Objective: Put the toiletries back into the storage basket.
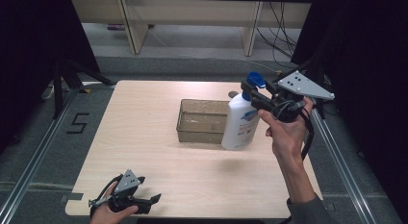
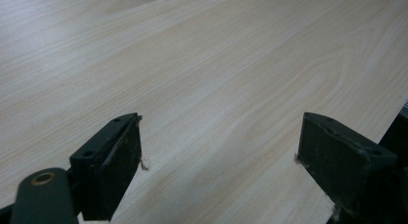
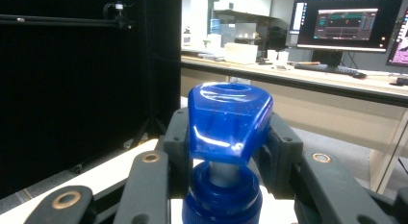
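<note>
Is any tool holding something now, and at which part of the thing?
The right tool grips the white bottle at the neck under its blue pump head. The left tool is open and holds nothing.

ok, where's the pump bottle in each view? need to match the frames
High view: the pump bottle stands right of centre, beside the clear bin, with the right gripper closed on its neck.
Left gripper view: not in it; open jaws over the bare table.
Right gripper view: bottom centre, its blue pump head between the jaws.
Shared landmark: the pale wood table.
</note>
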Demonstrator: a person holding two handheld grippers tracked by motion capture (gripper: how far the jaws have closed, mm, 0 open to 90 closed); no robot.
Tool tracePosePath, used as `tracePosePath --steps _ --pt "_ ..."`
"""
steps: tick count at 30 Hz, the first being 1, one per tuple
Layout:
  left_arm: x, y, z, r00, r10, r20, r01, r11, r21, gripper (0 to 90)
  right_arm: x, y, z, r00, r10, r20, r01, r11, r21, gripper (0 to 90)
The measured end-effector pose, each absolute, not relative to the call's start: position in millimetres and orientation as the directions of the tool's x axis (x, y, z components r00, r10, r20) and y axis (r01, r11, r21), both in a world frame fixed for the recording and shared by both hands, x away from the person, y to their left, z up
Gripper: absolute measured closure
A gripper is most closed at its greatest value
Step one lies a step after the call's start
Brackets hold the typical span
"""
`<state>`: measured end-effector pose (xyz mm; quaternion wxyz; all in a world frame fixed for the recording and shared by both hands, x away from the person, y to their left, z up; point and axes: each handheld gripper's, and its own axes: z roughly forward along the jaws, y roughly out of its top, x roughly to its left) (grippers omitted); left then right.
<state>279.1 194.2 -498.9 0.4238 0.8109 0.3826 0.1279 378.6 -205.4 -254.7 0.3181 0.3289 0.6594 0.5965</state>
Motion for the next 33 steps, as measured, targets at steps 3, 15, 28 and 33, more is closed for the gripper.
tracePosePath --steps 3,15,28,33 --pt "279.6 195.3 -499.0 0.679 0.726 -0.108 0.509 -0.359 0.783 14.9 383.8 -205.7 -253.7 -0.580 0.815 -0.014 0.062 0.061 0.996 61.3" --pt "280.5 196.4 -498.7 0.686 0.722 -0.092 0.501 -0.377 0.779 15.0 408.3 -204.0 -253.2 -0.567 0.824 0.019 0.081 0.033 0.996 61.2" --pt "279.2 194.7 -498.7 0.682 0.723 -0.114 0.510 -0.358 0.782 14.9 438.5 -201.4 -265.5 -0.523 0.852 0.040 0.117 0.025 0.993 61.2" --pt "279.5 196.1 -498.1 0.691 0.716 -0.100 0.506 -0.379 0.775 14.9 446.7 -202.4 -270.3 -0.512 0.858 0.032 0.119 0.034 0.992 61.2"
